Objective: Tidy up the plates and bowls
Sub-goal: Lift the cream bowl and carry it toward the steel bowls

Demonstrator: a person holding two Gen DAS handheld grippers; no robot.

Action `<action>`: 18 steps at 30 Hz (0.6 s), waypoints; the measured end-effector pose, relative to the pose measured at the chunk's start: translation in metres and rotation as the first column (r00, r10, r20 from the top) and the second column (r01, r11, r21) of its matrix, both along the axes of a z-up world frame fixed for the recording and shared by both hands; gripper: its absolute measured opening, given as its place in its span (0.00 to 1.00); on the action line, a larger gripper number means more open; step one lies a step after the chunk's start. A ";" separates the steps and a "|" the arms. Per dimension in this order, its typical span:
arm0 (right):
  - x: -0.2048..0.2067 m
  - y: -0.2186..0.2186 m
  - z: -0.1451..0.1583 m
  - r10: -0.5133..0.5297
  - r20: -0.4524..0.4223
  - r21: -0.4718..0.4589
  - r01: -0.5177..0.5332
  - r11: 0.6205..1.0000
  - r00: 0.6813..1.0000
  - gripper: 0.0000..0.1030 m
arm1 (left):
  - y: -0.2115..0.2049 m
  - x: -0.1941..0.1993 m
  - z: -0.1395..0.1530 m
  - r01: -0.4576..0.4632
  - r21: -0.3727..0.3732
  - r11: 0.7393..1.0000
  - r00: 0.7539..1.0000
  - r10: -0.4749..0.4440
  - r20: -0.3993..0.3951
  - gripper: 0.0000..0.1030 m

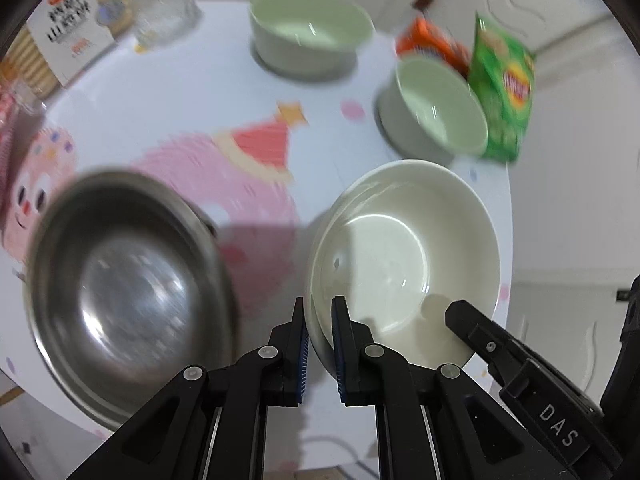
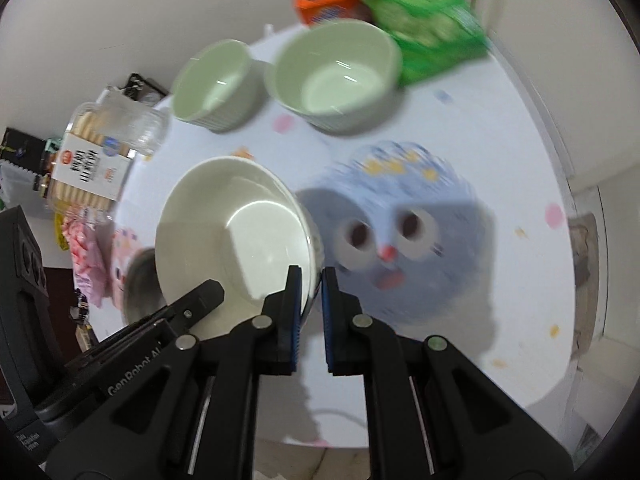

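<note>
Two grippers pinch one white bowl point(image 1: 404, 264) by opposite rim edges: left gripper point(image 1: 319, 344) closed tight on the rim at 6 o'clock in its view, right gripper point(image 2: 310, 300) likewise clamped on the rim. Bowl looks lifted off the table point(image 1: 168, 92), steel bowl point(image 1: 128, 292) at 9 o'clock, two green bowls point(image 1: 308, 28) at 12–1. Risks: thin rim grips slip if hands drift apart or twist unevenly; bowl drops or clips the steel bowl; fast motion blurs aim for stacking.
</note>
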State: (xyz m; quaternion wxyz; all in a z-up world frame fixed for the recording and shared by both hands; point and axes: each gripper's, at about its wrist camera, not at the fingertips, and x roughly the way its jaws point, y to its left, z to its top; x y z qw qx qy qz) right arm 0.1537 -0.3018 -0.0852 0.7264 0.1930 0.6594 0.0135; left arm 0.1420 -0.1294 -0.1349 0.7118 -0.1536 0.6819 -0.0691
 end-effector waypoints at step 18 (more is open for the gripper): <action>-0.041 -0.031 -0.045 -0.008 -0.107 0.024 0.011 1.000 0.994 0.11 | -0.031 -0.032 -0.038 0.049 0.059 0.997 0.996 -0.044 -0.079 0.10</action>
